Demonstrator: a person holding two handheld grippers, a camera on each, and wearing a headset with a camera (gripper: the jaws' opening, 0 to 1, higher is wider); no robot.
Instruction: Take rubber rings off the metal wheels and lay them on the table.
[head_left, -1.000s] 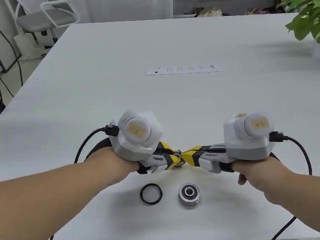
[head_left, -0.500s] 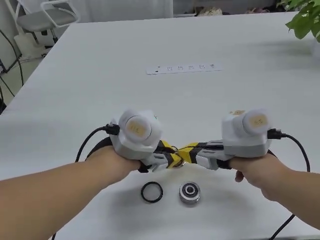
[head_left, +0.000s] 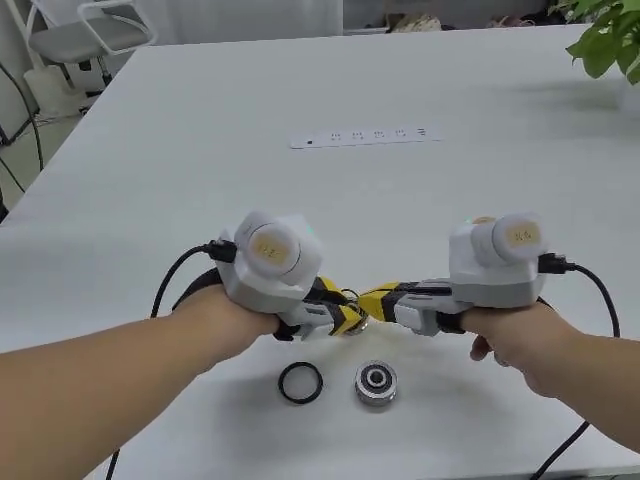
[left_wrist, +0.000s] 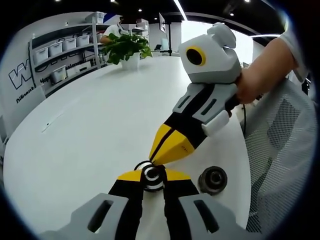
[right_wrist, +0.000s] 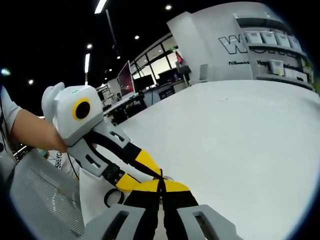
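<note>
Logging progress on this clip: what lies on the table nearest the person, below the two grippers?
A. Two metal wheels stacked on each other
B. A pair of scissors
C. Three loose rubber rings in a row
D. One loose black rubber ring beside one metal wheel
D: in the head view a black rubber ring lies flat on the table, with a metal wheel beside it, the two not touching.
</note>
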